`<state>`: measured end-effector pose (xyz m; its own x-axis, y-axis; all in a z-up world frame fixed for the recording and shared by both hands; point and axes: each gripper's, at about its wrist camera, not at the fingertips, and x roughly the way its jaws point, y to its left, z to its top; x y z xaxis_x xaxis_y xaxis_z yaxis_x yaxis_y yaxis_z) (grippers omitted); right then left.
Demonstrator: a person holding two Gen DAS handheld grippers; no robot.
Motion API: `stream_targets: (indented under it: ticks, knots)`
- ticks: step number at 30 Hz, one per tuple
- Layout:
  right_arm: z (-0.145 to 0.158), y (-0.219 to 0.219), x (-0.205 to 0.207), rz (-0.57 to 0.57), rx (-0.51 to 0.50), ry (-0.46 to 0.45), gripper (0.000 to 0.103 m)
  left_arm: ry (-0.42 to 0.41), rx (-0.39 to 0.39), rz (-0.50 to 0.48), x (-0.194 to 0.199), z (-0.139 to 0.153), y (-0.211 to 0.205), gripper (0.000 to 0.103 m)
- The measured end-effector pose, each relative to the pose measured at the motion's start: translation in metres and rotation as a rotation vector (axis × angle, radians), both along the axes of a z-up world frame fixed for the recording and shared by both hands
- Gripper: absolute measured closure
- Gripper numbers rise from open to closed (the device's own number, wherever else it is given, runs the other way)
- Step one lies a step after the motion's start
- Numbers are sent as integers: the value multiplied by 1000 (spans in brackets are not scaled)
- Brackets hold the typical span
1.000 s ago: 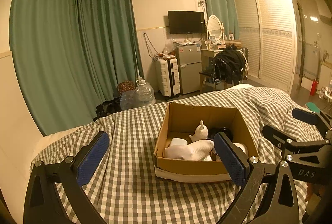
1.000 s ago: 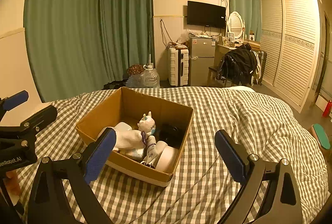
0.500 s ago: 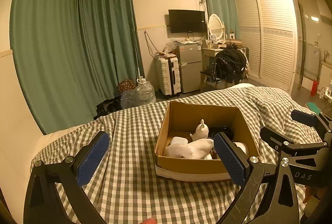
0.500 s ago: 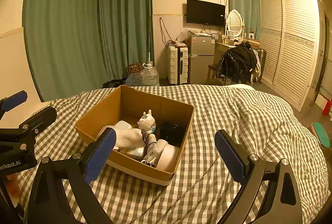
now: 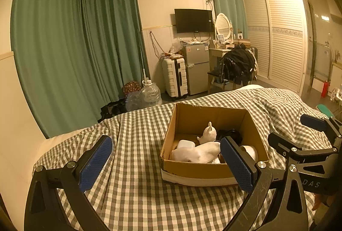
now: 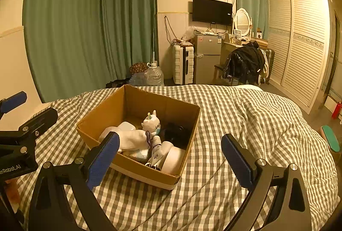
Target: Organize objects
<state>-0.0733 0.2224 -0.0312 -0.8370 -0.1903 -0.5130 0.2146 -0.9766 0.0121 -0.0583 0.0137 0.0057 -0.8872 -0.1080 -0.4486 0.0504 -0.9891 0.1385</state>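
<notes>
An open cardboard box [image 5: 193, 171] [image 6: 100, 111] sits on the checked bed cover. Inside lie a white unicorn figure [image 5: 207, 134] [image 6: 151, 122], a white sock [image 5: 198, 153] [image 6: 132, 141], a tube [image 6: 156, 150], a white roll [image 6: 174, 158], a black item [image 6: 175, 131] and a white case [image 5: 185, 144]. My left gripper [image 5: 165, 164] is open and empty, above the cover just in front of the box. My right gripper [image 6: 168, 158] is open and empty, near the box's front right corner. Each gripper shows at the edge of the other's view.
The checked bed cover [image 5: 132, 194] [image 6: 245, 124] spreads all round the box, rumpled at the right. Beyond the bed stand green curtains [image 5: 74, 49], water jugs [image 5: 149, 94], a white suitcase [image 5: 175, 77], a small fridge [image 5: 197, 68] and a chair with a black jacket [image 5: 237, 66].
Both grippers have drawn back and risen slightly, so the box sits a little lower and farther in the views. Both stay open and empty.
</notes>
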Motion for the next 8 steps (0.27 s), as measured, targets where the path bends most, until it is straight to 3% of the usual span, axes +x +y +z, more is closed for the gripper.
stream_targets:
  ticks: [8]
  knots:
    - [-2,0,-1,-1,5,-10,7,21,-18,15,3,0,1,0]
